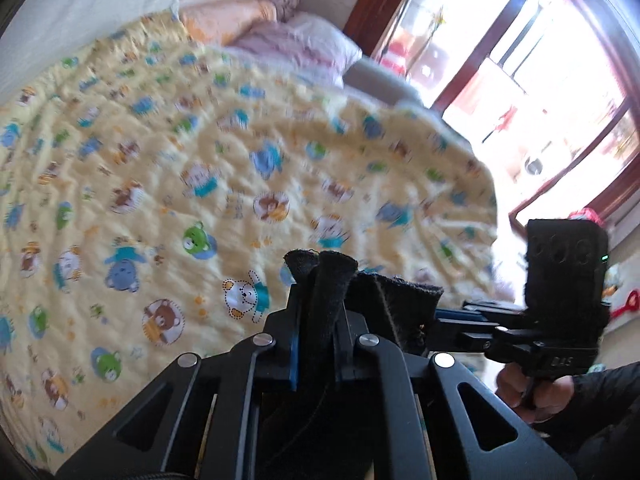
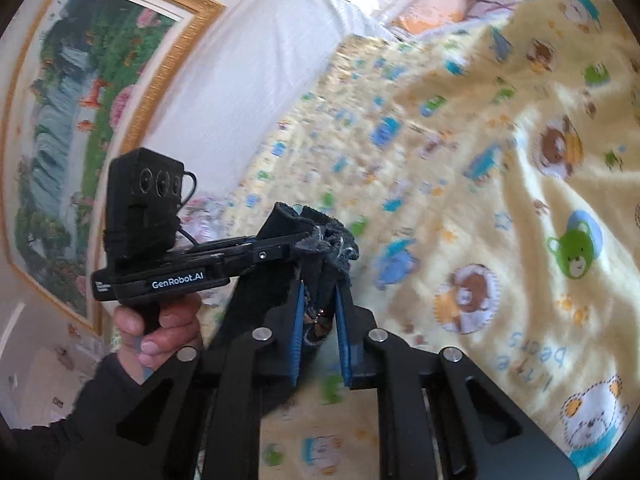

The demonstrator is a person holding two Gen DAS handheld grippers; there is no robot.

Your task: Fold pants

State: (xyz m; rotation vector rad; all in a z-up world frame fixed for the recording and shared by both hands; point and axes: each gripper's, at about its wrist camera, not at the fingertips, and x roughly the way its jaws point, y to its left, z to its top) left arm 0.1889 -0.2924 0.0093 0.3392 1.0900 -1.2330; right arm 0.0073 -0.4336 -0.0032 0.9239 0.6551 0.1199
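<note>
Bed (image 1: 384, 80), seemingly under yellow blanket (image 1: 200, 160).

Your left claw (image 1: 320, 264) is pinched shut on dark cloth, tilted steeply down. Your right claw (image 2: 320, 256) is nearly closed, gripping the same cloth just beside it. Each hand (image 2: 156, 328) wraps a handle, dark sleeves (image 1: 600, 412) showing.

A yellow bear-print blanket (image 1: 192, 152) spreads beyond the jaws. Far past them lie pillows (image 1: 304, 40), with a framed landscape picture (image 2: 72, 120) to their left.
</note>
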